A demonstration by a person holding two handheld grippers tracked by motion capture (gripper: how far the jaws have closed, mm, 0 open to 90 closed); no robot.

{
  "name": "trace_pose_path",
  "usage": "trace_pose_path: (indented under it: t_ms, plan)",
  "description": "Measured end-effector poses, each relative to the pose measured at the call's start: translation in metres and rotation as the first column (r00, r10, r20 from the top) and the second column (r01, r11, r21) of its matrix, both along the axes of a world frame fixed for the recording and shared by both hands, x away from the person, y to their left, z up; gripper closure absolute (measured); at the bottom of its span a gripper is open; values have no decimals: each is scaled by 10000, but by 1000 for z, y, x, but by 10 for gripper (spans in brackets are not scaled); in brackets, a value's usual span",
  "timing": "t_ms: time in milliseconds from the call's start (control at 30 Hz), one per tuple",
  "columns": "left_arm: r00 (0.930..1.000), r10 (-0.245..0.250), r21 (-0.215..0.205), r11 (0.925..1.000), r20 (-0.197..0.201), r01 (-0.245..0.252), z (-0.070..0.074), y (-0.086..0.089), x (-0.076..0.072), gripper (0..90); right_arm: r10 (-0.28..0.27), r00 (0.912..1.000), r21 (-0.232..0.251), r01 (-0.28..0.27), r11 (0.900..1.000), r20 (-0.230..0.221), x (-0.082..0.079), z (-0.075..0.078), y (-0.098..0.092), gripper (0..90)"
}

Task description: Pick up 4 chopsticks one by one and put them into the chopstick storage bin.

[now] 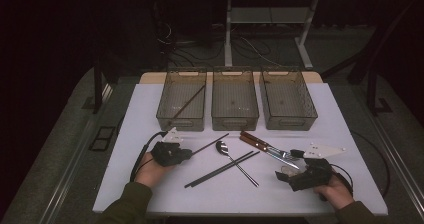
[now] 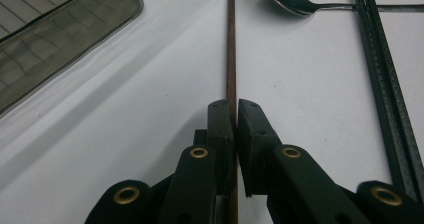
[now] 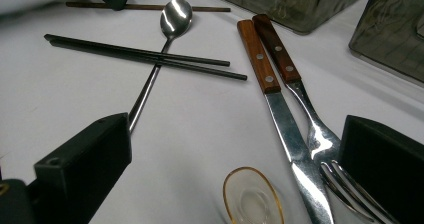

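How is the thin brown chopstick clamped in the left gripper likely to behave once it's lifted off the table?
The brown chopstick looks straight and rigid, so it probably stays stiff. The left gripper pinches it near one end, leaving a long free length, so it may droop or pivot between the pads. Being so slim, it is likely light, and could roll if dropped on the smooth white table.

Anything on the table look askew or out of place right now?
Mostly tidy. The spoon lies crossed under the black chopstick pair, and one brown chopstick leans tilted in the left bin while its mate sits clamped in the left hand-held gripper.
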State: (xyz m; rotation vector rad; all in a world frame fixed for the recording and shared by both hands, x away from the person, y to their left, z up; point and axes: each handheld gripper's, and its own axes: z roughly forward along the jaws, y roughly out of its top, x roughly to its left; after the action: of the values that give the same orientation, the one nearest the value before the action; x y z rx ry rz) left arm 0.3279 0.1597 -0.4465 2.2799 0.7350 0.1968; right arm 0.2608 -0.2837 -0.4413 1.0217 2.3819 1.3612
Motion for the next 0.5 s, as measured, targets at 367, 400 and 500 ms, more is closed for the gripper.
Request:
trace_pose_path:
  t_ms: [367, 400, 500]
  plan:
    - [9998, 147, -172, 9997, -94, -148, 0, 0, 0, 849, 11, 10000, 19, -11, 10000, -7, 0, 0, 0, 6]
    - [9998, 157, -165, 9997, -100, -159, 0, 0, 0, 849, 14, 10000, 21, -14, 10000, -7, 0, 0, 0, 6]
    - [9998, 169, -59, 9998, -106, -170, 1, 1, 0, 848, 12, 10000, 14, -12, 10000, -9, 0, 0, 0, 6]
